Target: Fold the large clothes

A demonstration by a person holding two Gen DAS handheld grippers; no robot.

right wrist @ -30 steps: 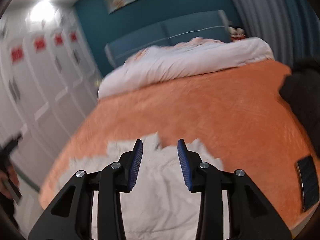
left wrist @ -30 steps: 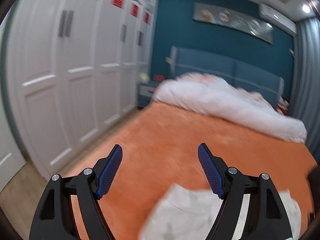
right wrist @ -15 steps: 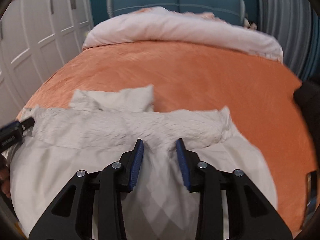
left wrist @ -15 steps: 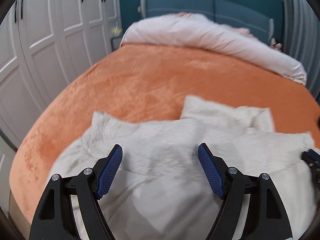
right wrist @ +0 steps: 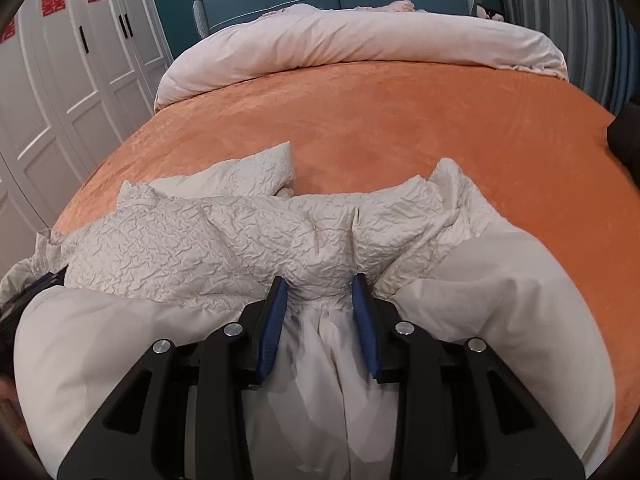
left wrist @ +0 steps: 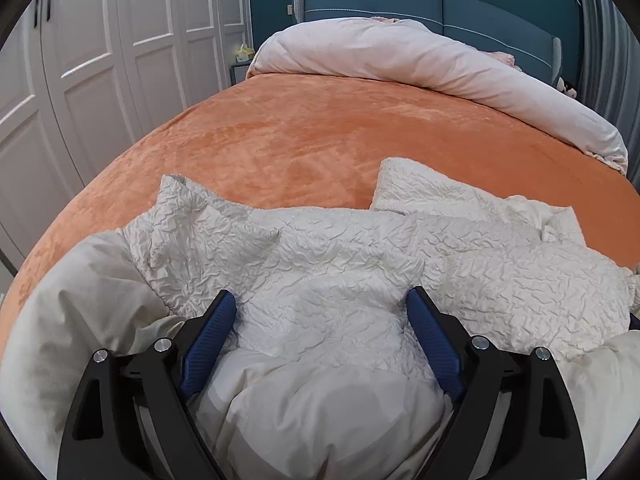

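At the left, white wardrobe doors (left wrist: 92, 92) have slid out to the frame's edge within the last second as both cameras dropped from looking across the room to sitting low over the bed (left wrist: 320, 136), whose orange cover carries the cream crinkled jacket (left wrist: 320, 256) at its near end. The left claw (left wrist: 320, 332) has come down released, jaws wide astride a hump of the jacket's fabric without pinching it. The right claw (right wrist: 320, 308), jaws narrower, has bunched fabric between its pads but I cannot tell whether it grips; folding seems about to begin.
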